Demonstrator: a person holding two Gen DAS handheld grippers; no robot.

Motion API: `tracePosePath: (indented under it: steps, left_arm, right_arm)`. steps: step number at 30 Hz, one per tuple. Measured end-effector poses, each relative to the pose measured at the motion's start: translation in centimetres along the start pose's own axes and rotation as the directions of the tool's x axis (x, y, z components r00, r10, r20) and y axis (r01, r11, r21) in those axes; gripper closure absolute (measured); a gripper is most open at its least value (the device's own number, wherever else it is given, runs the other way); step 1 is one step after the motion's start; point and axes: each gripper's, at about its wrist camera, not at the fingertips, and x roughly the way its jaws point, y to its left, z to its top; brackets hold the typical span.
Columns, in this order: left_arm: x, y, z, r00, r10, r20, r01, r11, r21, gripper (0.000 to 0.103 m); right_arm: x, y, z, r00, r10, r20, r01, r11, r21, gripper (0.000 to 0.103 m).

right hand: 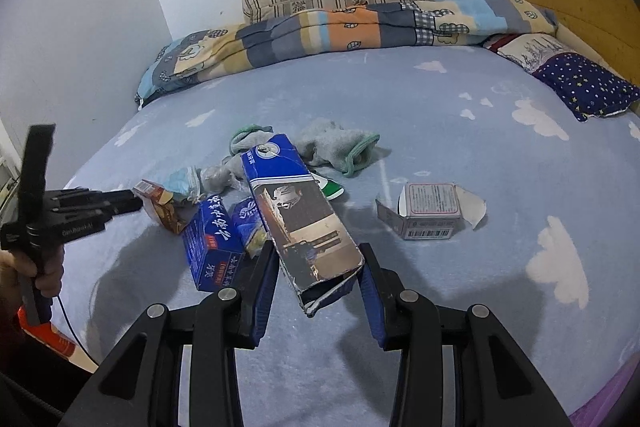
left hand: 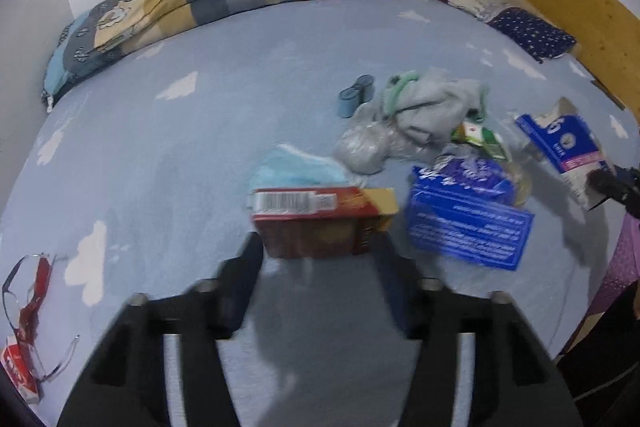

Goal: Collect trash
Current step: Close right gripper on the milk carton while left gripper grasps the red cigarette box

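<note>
The left gripper (left hand: 318, 247) pinches a red carton (left hand: 320, 223) at lower centre of its view; the blur makes the contact a little uncertain. The right gripper (right hand: 320, 267) clamps the torn end of a long blue box (right hand: 298, 211) at centre frame. On the bed (right hand: 400, 99), a blue packet (right hand: 212, 243), a grey box (right hand: 430, 209) at centre right and crumpled wrappers (left hand: 372, 147) remain, so collection looks barely begun.
</note>
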Motion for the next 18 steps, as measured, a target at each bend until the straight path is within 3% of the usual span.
tracePosePath:
  steps: [4, 5, 6, 7, 10, 13, 16, 18]
  left_arm:
    - [-0.5, 1.0, 0.0, 0.998, 0.051, 0.035, -0.050, 0.998, -0.027, 0.043]
    - [-0.7, 1.2, 0.2, 0.995, 0.073, 0.062, -0.071, 0.997, -0.037, 0.041]
    - [-0.9, 1.6, 0.5, 0.992, 0.087, 0.091, -0.082, 0.995, -0.058, 0.032]
    - [-0.9, 2.2, 0.9, 0.990, 0.083, 0.112, -0.072, 0.992, -0.100, 0.025]
    - [0.5, 4.2, 1.7, 0.993, 0.045, 0.108, -0.020, 0.974, -0.227, 0.024]
    - [2.5, 5.1, 1.8, 0.998, 0.031, 0.062, -0.012, 0.959, -0.283, 0.024]
    - [3.3, 4.7, 1.8, 0.998, -0.063, 0.022, 0.067, 0.958, -0.280, 0.024]
    - [2.6, 3.6, 1.5, 0.984, -0.177, 0.005, 0.173, 0.955, -0.242, 0.024]
  right_arm:
    - [0.2, -0.3, 0.1, 1.000, 0.007, -0.007, -0.007, 1.000, 0.013, 0.061]
    - [0.2, -0.3, 0.1, 1.000, 0.008, -0.006, -0.008, 1.000, 0.012, 0.061]
    - [0.2, -0.3, 0.1, 1.000, 0.009, -0.005, -0.008, 1.000, 0.013, 0.061]
    - [0.2, -0.4, 0.1, 1.000, 0.010, -0.004, -0.010, 1.000, 0.015, 0.061]
    - [0.3, -0.6, 0.1, 1.000, 0.016, -0.009, -0.016, 1.000, 0.025, 0.061]
    - [0.5, -0.8, 0.1, 0.999, 0.031, -0.015, -0.030, 0.999, 0.044, 0.061]
    - [0.6, -0.8, 0.1, 0.999, 0.033, -0.017, -0.033, 0.998, 0.046, 0.061]
    - [0.7, -0.8, 0.1, 0.999, 0.033, -0.020, -0.033, 0.998, 0.045, 0.061]
